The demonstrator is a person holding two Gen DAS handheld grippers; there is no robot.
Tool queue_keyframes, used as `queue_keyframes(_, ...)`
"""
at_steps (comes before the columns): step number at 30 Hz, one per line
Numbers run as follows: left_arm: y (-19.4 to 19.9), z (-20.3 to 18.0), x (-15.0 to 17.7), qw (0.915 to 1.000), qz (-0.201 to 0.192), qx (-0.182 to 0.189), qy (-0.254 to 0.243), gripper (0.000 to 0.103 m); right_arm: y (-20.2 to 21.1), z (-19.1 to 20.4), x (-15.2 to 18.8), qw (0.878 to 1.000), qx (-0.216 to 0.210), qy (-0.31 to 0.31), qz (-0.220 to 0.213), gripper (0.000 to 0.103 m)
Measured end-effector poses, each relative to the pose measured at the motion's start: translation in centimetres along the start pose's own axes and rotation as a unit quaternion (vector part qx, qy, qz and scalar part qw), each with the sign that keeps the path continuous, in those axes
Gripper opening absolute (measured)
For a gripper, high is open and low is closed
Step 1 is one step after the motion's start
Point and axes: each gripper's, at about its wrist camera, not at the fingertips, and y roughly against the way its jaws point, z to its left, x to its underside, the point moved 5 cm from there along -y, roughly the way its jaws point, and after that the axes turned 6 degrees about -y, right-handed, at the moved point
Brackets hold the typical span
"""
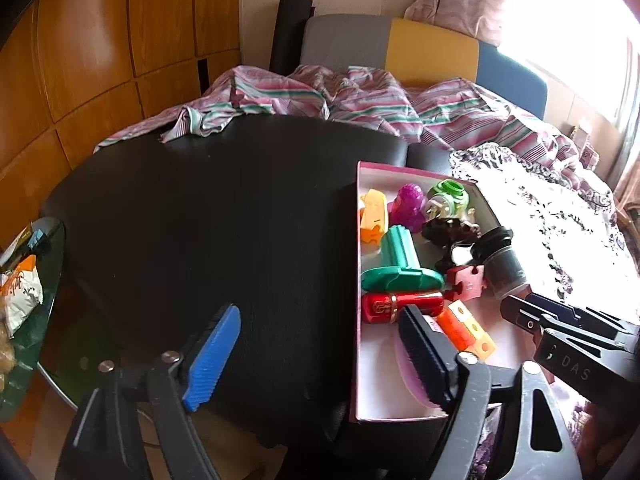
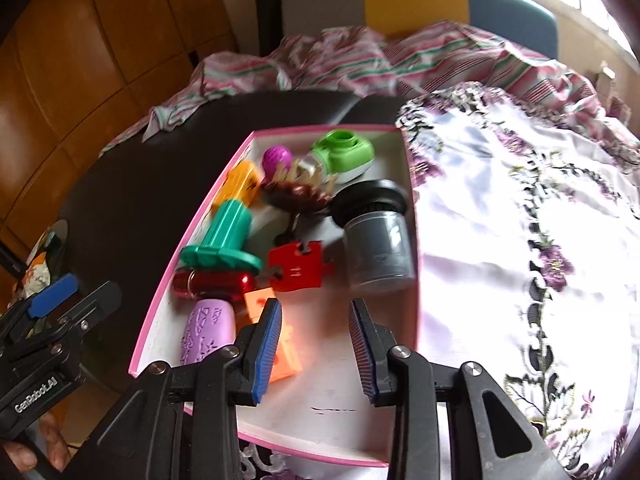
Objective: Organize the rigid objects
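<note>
A pink-rimmed white box (image 1: pixel 357 280) (image 2: pixel 192 240) holds several rigid items: a green ribbed spool (image 1: pixel 400 264) (image 2: pixel 224 240), a red metallic tube (image 1: pixel 400 306) (image 2: pixel 212 282), a red puzzle piece (image 2: pixel 296 266), an orange block (image 1: pixel 464 326) (image 2: pixel 256 300), a purple patterned piece (image 2: pixel 208 332), a dark jar (image 1: pixel 504 260) (image 2: pixel 376 240) and a green cap toy (image 2: pixel 344 154). My left gripper (image 1: pixel 320 356) is open and empty, straddling the box's left wall. My right gripper (image 2: pixel 316 348) is open and empty above the box's near end.
The box rests on a black padded surface (image 1: pixel 200 216) beside a white floral cloth (image 2: pixel 520 240). A striped pink sheet (image 1: pixel 360 96) lies behind. A glass side table (image 1: pixel 40 320) with packets is at the left. Wooden panels (image 1: pixel 100 40) form the left wall.
</note>
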Motion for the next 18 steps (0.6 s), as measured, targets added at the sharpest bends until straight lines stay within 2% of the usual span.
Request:
queue_keyframes(2, 0.5, -0.3, -0.1, 1.0000, -0.007, 0.004, 0.003, 0.100, 0.5, -0.3, 0.0, 1.000, 0.010, -0.002, -0.013, 0.034)
queue_keyframes(3, 0.8, -0.4, -0.1, 0.9999, -0.011, 0.005, 0.004, 0.103, 0.7, -0.6, 0.0, 1.000, 0.014, -0.004, -0.019, 0.034)
queue_keyframes(6, 1.8, -0.9, -0.4, 0.9995, -0.030, 0.010, 0.001, 0.103, 1.2, -1.0, 0.1, 0.999, 0.025, -0.007, -0.032, 0.034)
queue_keyframes(12, 3.0, -1.7, -0.9, 0.9992, -0.039, 0.013, -0.006, 0.103, 1.6, -1.3, 0.5, 0.999, 0.032, -0.004, -0.036, 0.034)
queue_keyframes(15, 3.5, -2.0, -1.0, 0.9989, -0.043, -0.012, -0.014, 0.103, 1.8, -1.3, 0.8, 0.999, 0.033, -0.003, -0.038, 0.034)
queue_keyframes(18, 3.9, -2.2, -1.0, 0.9985, -0.048, -0.022, -0.015, 0.103, 2.1, -1.3, 1.0, 0.998, 0.036, -0.002, -0.044, 0.034)
